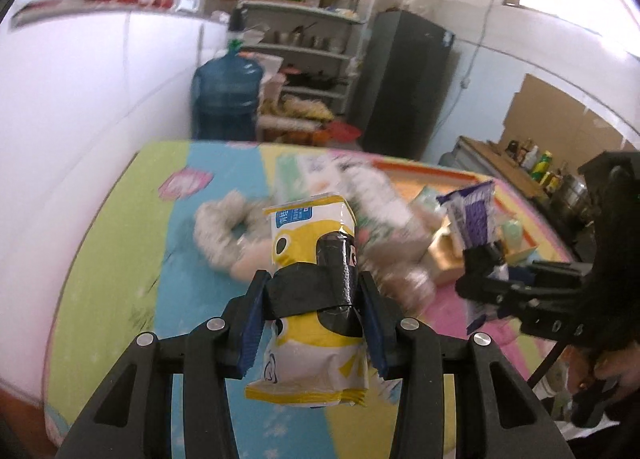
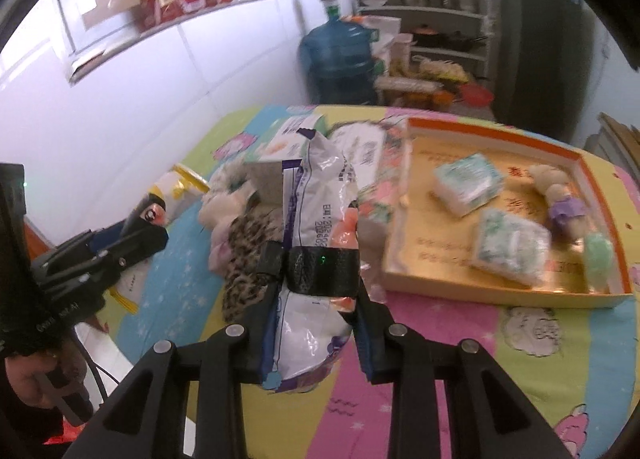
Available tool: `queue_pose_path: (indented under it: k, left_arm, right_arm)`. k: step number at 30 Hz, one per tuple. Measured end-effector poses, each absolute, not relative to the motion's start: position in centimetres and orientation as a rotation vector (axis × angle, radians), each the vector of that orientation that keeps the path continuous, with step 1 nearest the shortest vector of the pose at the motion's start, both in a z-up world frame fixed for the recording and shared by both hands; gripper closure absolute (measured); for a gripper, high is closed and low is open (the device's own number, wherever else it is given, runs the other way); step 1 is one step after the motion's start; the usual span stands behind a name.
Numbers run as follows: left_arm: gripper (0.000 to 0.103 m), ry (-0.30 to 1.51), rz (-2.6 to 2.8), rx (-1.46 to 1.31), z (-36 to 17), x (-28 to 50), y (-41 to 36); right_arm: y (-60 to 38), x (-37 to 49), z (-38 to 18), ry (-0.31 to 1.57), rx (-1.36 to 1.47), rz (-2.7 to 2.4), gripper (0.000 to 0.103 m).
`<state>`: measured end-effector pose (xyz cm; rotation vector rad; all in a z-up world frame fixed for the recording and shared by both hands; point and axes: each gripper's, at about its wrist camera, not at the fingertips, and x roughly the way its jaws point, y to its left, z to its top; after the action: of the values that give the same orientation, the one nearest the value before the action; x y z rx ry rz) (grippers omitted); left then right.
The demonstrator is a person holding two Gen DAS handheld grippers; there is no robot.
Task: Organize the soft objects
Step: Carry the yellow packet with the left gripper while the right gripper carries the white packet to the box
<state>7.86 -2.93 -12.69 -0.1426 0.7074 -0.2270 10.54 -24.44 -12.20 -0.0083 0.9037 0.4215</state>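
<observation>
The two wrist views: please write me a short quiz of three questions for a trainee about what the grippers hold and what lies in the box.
1. True or false: the left gripper is shut on a yellow and white packet.
2. What does the right gripper hold? A) a plush toy B) a white and purple packet C) a tissue pack
3. In the right wrist view, the orange-rimmed box lies on which side of the held packet?

Key
1. True.
2. B; its pads press on it.
3. The right side; it holds tissue packs and small soft toys.
</observation>
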Motion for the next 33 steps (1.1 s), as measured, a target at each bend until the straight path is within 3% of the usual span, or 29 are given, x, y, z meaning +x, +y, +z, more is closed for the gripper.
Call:
queue_pose_path:
  k: [15,33]
  left_arm:
    - [0.059,0.645,-0.459,-0.069,-7.4,14.2,-13.0]
    - [0.058,0.736,-0.561,-0.054,-8.0,22.5,-23.8]
  right_arm:
    - [-34.8,10.5,-9.3,0.801,0.111,0.143,0.070]
    - [-44.7,17.9,-8.1,0.805,-0.011,0.049,0.070]
